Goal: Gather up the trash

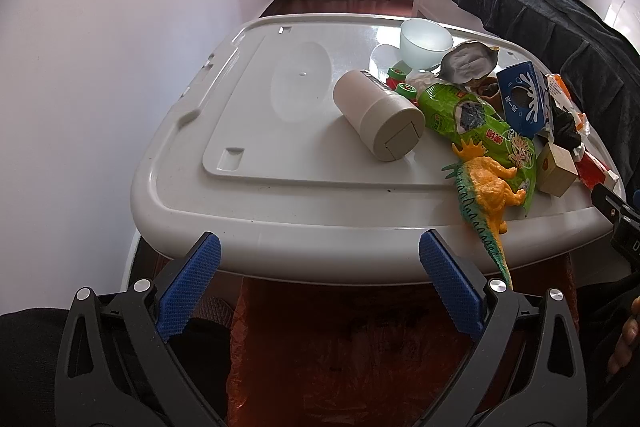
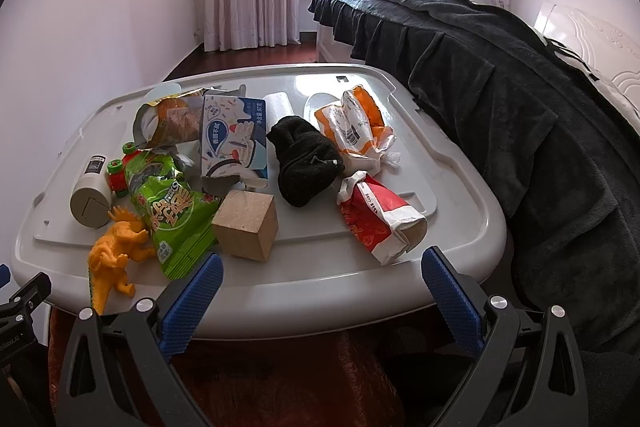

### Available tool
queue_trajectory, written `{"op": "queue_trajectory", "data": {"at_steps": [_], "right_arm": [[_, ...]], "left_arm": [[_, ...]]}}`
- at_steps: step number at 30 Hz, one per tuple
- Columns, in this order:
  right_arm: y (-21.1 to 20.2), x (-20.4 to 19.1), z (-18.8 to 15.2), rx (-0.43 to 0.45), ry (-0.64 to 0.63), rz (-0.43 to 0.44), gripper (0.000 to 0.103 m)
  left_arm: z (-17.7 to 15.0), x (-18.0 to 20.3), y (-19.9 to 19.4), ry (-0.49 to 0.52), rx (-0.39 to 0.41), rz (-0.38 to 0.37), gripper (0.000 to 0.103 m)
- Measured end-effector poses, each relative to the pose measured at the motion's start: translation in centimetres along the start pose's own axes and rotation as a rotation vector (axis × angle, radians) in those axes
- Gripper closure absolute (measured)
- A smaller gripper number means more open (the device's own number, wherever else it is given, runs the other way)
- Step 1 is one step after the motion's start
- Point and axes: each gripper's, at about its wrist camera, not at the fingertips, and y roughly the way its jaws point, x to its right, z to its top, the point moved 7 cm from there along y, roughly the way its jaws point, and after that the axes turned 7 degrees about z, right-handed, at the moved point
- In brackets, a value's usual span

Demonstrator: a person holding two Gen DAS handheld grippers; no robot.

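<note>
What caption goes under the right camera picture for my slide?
Open right gripper faces a grey lid strewn with a red wrapper, green snack bag, wooden block and black sock.

Green snack bag [image 2: 172,211] crumpled, flat near front; red wrapper [image 2: 380,219] & orange wrapper [image 2: 352,131] lie right; blue carton [image 2: 234,141] mid.

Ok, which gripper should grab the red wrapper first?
Right. Its open gripper sits just short of the red wrapper; the left gripper faces the canister side, farther away.

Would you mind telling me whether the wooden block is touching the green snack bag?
Touching: in the right wrist view the wooden block presses against the green snack bag, no gap.
</note>
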Motion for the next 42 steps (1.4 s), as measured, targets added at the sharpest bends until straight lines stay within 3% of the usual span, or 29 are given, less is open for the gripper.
{"op": "queue_trajectory", "data": {"at_steps": [30, 42], "right_arm": [[0.2, -0.2, -0.1, -0.005, -0.002, 0.002, 0.005], [2.6, -0.8, 1.0, -0.02, 0.015, 0.047, 0.005]], "left_arm": [[0.1, 0.1, 0.0, 0.003, -0.002, -0.002, 0.007], [0.0, 0.7, -0.3, 0.023, 0.002, 0.005, 0.007]]}}
